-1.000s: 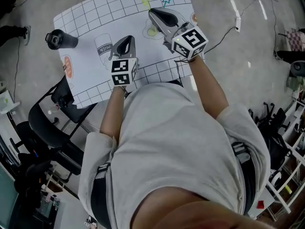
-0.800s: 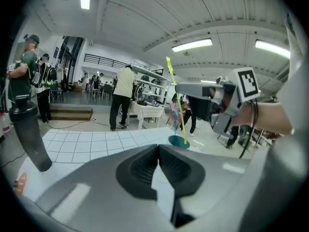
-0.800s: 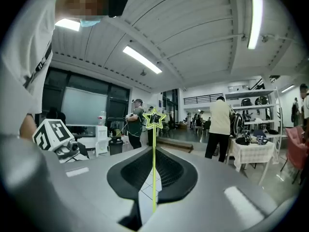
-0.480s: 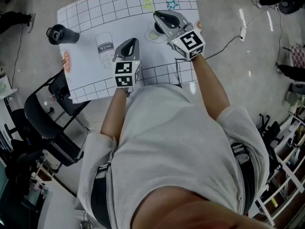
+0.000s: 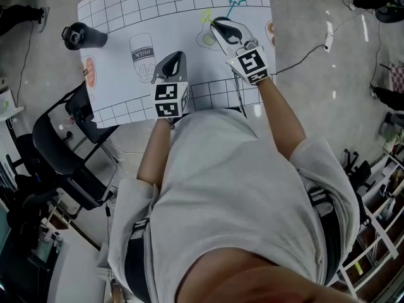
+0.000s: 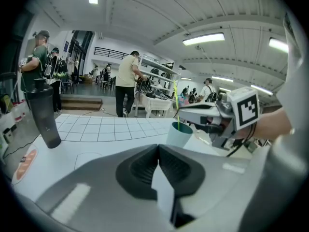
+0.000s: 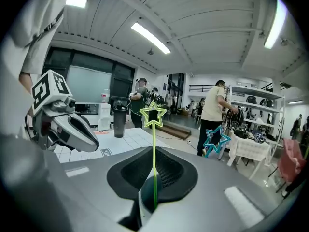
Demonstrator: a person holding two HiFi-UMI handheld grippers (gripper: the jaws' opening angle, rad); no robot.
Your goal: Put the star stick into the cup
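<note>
A thin green stick with a yellow-green star (image 7: 153, 114) stands upright between the jaws of my right gripper (image 7: 154, 151), which is shut on it. In the head view this gripper (image 5: 218, 24) hovers just above the pale teal cup (image 5: 204, 40), with the star (image 5: 207, 16) beyond it. From the left gripper view the green stick (image 6: 177, 122) reaches down into the mouth of the cup (image 6: 179, 135). A blue star stick (image 7: 216, 138) leans out of the cup to the right. My left gripper (image 5: 180, 55) rests shut and empty on the mat, left of the cup.
A white grid mat (image 5: 126, 11) with printed outlines covers the table. A black bottle (image 5: 82, 36) stands at its far left corner. A black chair (image 5: 63, 150) is beside the table on the left. Several people stand at shelves far behind the table.
My right gripper has come down with the green star stick, bringing its lower end into the cup. The left gripper has sunk a little.
</note>
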